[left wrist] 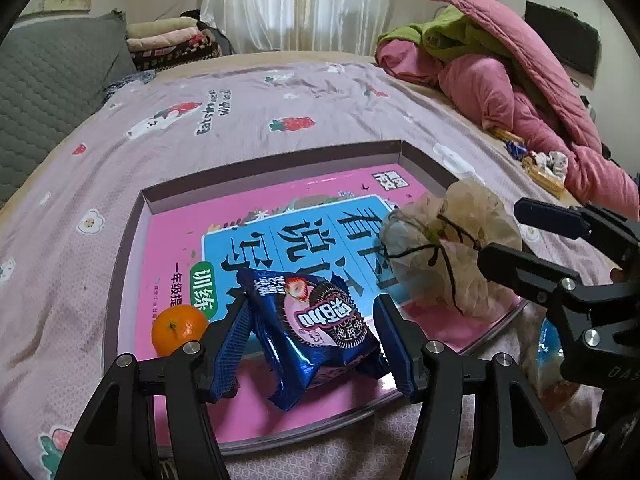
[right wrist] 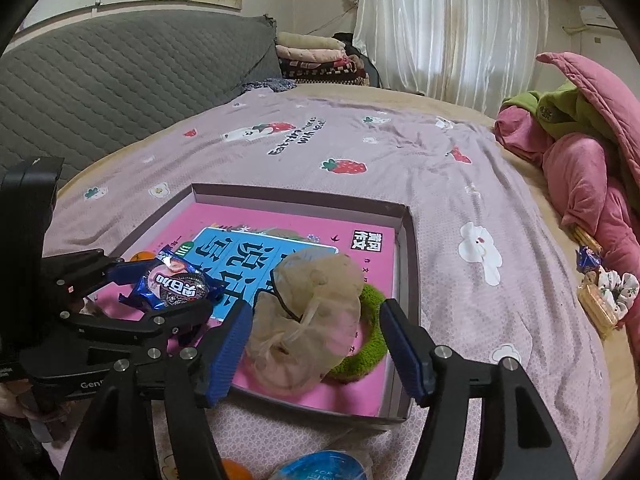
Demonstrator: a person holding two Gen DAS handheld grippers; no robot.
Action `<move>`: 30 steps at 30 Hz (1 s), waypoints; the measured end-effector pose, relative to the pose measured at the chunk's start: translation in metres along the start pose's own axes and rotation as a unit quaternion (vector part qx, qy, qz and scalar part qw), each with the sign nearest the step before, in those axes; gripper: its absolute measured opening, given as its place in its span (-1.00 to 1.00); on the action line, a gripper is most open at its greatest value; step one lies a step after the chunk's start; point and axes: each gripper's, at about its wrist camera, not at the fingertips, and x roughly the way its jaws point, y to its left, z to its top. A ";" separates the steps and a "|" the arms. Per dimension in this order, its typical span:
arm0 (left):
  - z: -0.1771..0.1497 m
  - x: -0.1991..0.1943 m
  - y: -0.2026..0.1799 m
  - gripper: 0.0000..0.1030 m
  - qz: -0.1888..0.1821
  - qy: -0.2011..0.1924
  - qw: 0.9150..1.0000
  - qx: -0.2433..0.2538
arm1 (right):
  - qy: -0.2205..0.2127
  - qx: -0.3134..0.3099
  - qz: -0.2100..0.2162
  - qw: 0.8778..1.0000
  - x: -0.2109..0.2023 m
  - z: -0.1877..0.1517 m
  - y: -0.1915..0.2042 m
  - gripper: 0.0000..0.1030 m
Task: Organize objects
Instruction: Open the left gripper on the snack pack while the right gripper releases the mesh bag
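In the lower middle of the left wrist view, the left gripper [left wrist: 316, 344] is clenched on a blue cookie packet [left wrist: 320, 326], its blue pads pressing both sides of the wrapper above a pink book [left wrist: 280, 216] that lies inside a shallow box [left wrist: 132, 240] on the bedsheet [left wrist: 240, 120]. A tangerine [left wrist: 179, 329] sits in the box at the lower left, just beside the left finger. In the right wrist view, the right gripper [right wrist: 316, 344] stands released, jaws apart around a beige mesh pouch [right wrist: 312, 312] resting on the book; whether the left pad still brushes the mesh is hard to tell. A green scrunchie [right wrist: 366, 354] lies partly under the pouch. Small snacks [right wrist: 596, 300] sit at the right edge beside a pink quilt [right wrist: 580, 168].
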 end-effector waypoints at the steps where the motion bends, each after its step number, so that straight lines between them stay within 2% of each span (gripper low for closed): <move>1: 0.000 0.000 0.001 0.24 0.000 0.000 1.000 -0.001 | 0.000 0.000 0.001 1.000 0.000 0.000 0.000 0.29; 11: 0.004 -0.009 0.003 0.29 -0.002 -0.010 1.000 -0.006 | -0.005 0.001 0.006 1.000 -0.002 0.002 0.002 0.31; 16: 0.005 -0.014 0.005 0.35 -0.007 -0.013 1.000 -0.013 | -0.011 0.006 0.009 1.000 -0.006 0.002 0.000 0.40; 30: 0.006 -0.046 0.004 0.43 -0.009 -0.041 0.999 -0.019 | -0.033 0.003 0.022 0.999 -0.018 0.006 0.001 0.43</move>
